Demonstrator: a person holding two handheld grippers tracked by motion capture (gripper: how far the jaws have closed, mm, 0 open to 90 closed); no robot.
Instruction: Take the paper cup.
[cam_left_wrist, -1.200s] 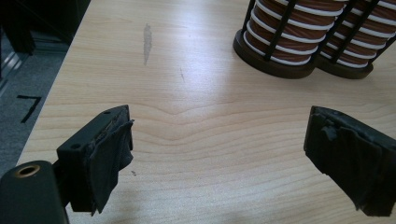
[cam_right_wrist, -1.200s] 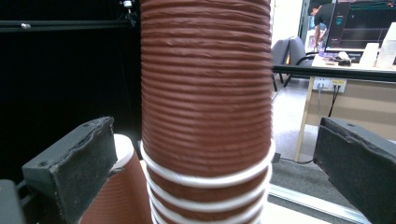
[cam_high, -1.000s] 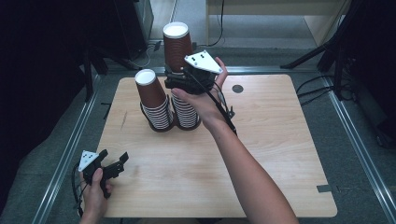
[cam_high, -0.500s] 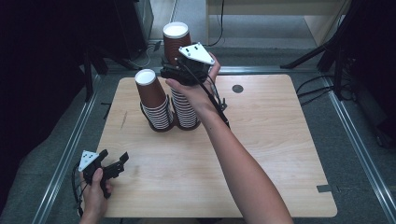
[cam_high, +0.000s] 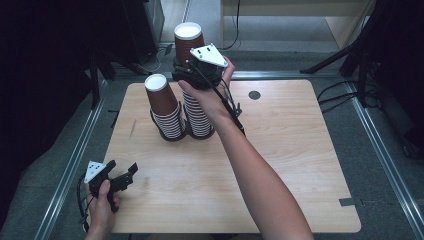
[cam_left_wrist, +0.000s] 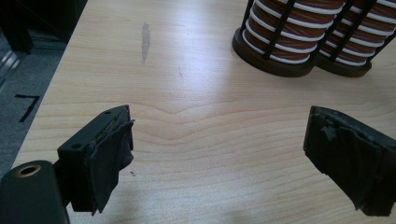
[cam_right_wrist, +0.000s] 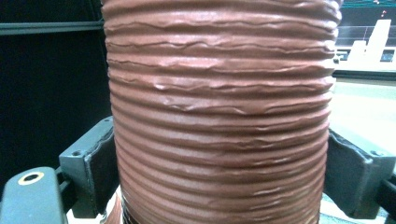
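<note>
your right gripper (cam_high: 186, 70) is up at the top of the taller stack of brown ribbed paper cups (cam_high: 195, 107), the right-hand one of two stacks standing in black wire holders toward the far left of the pale wooden bench (cam_high: 280, 165). its fingers (cam_right_wrist: 95, 163) have just been closing in, and now they sit against both sides of the top brown ribbed paper cup (cam_right_wrist: 219, 116), white base up, gripping it. the shorter stack of the same brown cups (cam_high: 165, 112) stands just beside it on the left, touching at the holders. your left gripper (cam_high: 122, 181) rests low at the near left corner of the bench, well apart from the stacks, its fingers (cam_left_wrist: 105, 161) spread wide with nothing between them, bare wood showing through the gap and the black holder bases (cam_left_wrist: 275, 63) off ahead.
</note>
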